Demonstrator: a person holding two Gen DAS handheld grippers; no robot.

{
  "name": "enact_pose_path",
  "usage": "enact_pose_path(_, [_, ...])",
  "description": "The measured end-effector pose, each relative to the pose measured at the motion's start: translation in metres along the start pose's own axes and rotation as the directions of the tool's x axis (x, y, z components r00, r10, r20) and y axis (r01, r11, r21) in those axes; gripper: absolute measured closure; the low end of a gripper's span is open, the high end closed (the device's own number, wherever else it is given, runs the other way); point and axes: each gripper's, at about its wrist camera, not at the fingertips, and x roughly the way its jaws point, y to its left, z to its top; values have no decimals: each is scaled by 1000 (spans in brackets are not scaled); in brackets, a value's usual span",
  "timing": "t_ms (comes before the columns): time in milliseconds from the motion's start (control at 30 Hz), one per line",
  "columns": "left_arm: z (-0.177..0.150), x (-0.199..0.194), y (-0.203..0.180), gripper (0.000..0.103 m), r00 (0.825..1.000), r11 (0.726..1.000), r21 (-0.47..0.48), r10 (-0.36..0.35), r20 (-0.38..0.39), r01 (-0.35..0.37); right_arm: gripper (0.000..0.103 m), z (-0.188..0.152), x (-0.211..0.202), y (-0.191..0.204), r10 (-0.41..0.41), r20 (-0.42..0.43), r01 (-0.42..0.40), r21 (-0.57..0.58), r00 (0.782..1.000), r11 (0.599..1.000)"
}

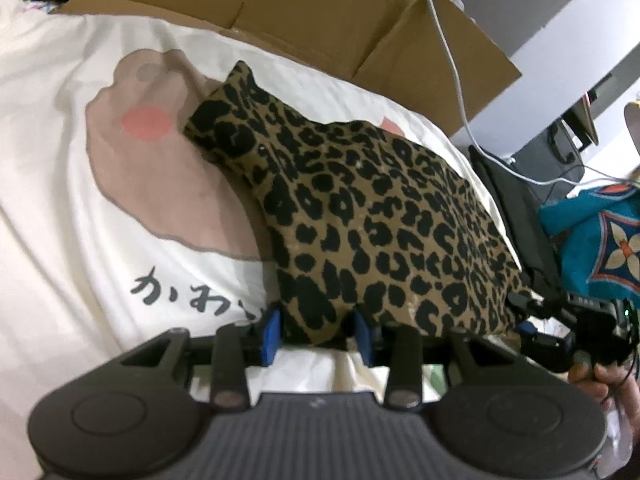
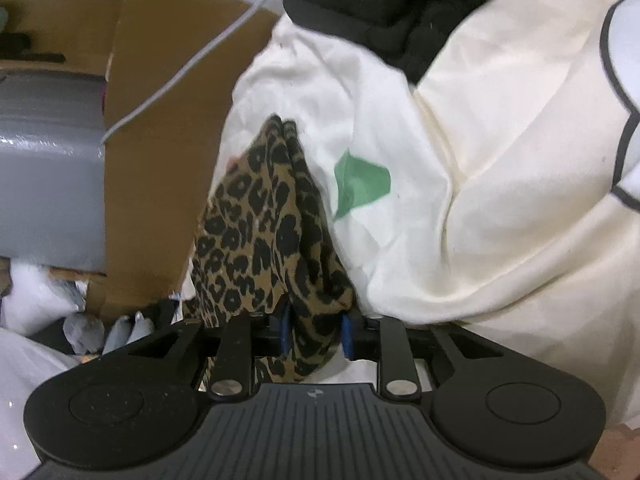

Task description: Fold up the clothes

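Note:
A leopard-print garment (image 1: 372, 216) lies folded flat on a cream bedsheet (image 1: 52, 184) printed with a cartoon and dark lettering. My left gripper (image 1: 316, 334) is at the garment's near edge, its blue pads (image 1: 270, 332) shut on a bunch of that hem. At the garment's near right corner, the right gripper (image 1: 524, 314) shows with a hand behind it. In the right wrist view the same garment (image 2: 260, 232) hangs bunched and lifted, and my right gripper (image 2: 316, 334) is shut on it, with fabric spilling below the pads.
Flattened cardboard (image 1: 320, 12) borders the bed's far side, with a white cable (image 1: 452, 60) across it. Dark items (image 1: 516, 200) and a teal patterned cloth (image 1: 600, 232) lie to the right. The right wrist view shows black clothing (image 2: 380, 8) on the sheet and a grey bin (image 2: 48, 168).

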Motion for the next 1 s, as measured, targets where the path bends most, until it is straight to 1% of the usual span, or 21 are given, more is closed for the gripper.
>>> enact_pose_path(100, [0,1,3,89,1000,1000,-21,6,-5,-6,90,0,0,0,4,11,-4,12,1000,1000])
enact_pose_path(167, [1,-1,5,92,1000,999,-41,-4,-13,4,91,1,-1,0,5,17,-6,19,1000,1000])
enact_pose_path(300, [8,-12,3,94,1000,999,-34,-5,-19,5,93,4,-3,3,8,14,-8,4,1000,1000])
enact_pose_path(467, [14,-25,4,95,1000,998,-59,-11,-18,10,93,3,-8,6,21,3,-21,-7,1000,1000])
enact_pose_path(600, [15,-37,-2,95,1000,998,-59,2,-18,-3,93,2,-8,7,19,-13,-19,-5,1000,1000])
enact_pose_path(767, [6,-56,-1,95,999,997,-69,19,-45,-22,93,-2,-9,8,17,-49,-18,-18,999,1000])
enact_pose_path(1000, [-16,-81,1,95,995,993,-100,49,-81,-57,93,-20,-11,11,-6,-118,-1,-66,993,998])
